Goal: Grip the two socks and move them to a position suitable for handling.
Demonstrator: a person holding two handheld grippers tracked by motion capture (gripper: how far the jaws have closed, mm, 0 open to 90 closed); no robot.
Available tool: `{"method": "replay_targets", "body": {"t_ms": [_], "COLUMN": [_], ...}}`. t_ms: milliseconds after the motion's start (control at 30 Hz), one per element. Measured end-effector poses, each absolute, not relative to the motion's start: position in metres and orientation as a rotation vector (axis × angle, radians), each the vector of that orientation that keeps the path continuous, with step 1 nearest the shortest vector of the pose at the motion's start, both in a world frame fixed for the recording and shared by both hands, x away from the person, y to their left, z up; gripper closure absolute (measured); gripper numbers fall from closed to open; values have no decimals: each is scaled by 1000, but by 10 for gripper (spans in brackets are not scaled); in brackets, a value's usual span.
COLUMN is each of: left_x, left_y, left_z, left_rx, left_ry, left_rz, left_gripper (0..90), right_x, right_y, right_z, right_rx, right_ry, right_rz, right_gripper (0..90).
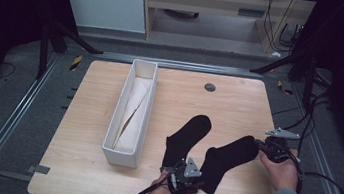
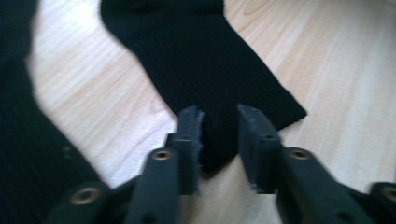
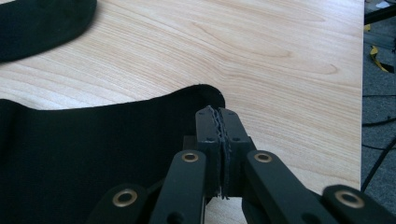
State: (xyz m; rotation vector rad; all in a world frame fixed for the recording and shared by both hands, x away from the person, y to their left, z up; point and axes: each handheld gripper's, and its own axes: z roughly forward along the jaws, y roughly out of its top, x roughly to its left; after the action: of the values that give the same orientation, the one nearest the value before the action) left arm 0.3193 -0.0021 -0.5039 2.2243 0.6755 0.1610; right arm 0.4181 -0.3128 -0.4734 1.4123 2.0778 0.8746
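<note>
On the light wooden table [image 1: 229, 104], a long white open-topped box [image 1: 129, 121] stands left of centre. Two black socks lie to its right: one sock [image 1: 185, 139] nearer the box, the other sock [image 1: 225, 159] just beyond it toward the right edge.

the table [image 1: 239, 106] is pale wood-look board, smooth, with a fine streaky grain and a soft sheen where light falls. the 2 socks are matt black knit cloth: the left sock [image 1: 185, 138] shows fine ribbing close up in the left gripper view, and the right sock [image 1: 226, 159] looks smoother and denser. the narrow box [image 1: 127, 155] is white, matt, with crumpled off-white paper [image 1: 133, 107] lying inside. the left gripper [image 2: 219, 135] has matt black plastic-looking jaws with brass-coloured rivets. the right gripper [image 3: 217, 122] has the same finish, with rough toothed pads [image 3: 214, 116]. each carries a dull grey metal plate.
</note>
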Motion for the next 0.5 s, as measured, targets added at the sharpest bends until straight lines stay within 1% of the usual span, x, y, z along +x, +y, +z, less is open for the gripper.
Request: {"method": "replay_targets", "body": {"t_ms": [33, 133, 200, 367, 500], "left_x": [318, 318, 318, 307, 302], "left_y": [-3, -3, -2, 6, 15], "left_z": [-504, -504, -502, -486, -477], "left_rx": [2221, 2214, 2191, 2138, 2095], "left_ry": [670, 672, 682, 671, 690], "left_rz": [159, 141, 139, 219, 248], "left_gripper": [750, 803, 812, 816, 816], "right_x": [418, 418, 418, 418, 420], "right_y": [-312, -308, -304, -292, -278], "right_z": [-473, -469, -464, -442, -425], "right_rx": [1410, 1401, 1377, 1330, 1293], "right_ry": [2080, 2081, 2085, 2079, 2079], "right_rz": [873, 889, 889, 966, 1019], "right_gripper": [888, 888, 889, 889, 890]}}
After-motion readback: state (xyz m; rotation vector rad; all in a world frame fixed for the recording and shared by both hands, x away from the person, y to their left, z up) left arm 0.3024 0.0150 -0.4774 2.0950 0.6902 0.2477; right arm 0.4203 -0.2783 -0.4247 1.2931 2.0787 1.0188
